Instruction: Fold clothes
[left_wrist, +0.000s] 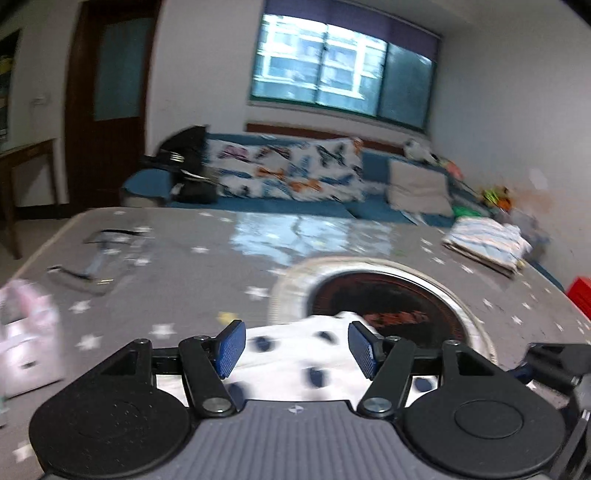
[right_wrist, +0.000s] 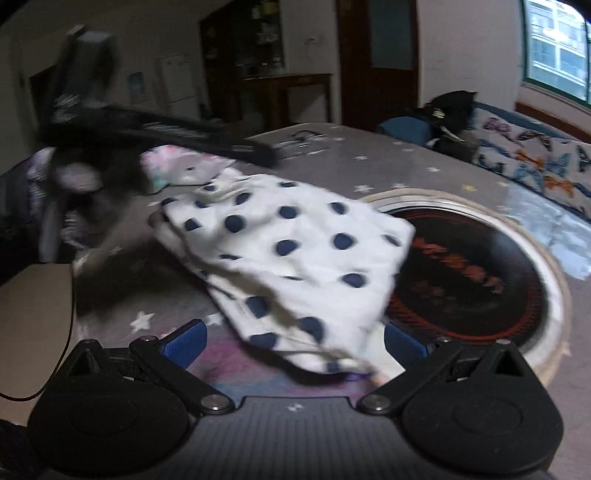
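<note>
A white garment with dark blue dots (right_wrist: 295, 251) lies crumpled on the grey star-print table (right_wrist: 406, 162), with one corner over a round black hotplate (right_wrist: 461, 280). My right gripper (right_wrist: 293, 326) is open at the garment's near edge, a blue pad on each side of the cloth. My left gripper (left_wrist: 295, 326) is also open, with the dotted garment (left_wrist: 295, 365) lying between its blue pads (left_wrist: 231, 349). In the right wrist view the left gripper (right_wrist: 166, 133) is a blurred black shape at the garment's far end.
A folded striped stack (left_wrist: 487, 243) sits at the table's right edge. A pink garment (left_wrist: 26, 339) lies at the left. The hotplate's white rim (left_wrist: 291, 284) is set in the table's middle. A blue sofa (left_wrist: 288, 206) stands behind. A person's patterned sleeve (right_wrist: 66, 206) is at the left.
</note>
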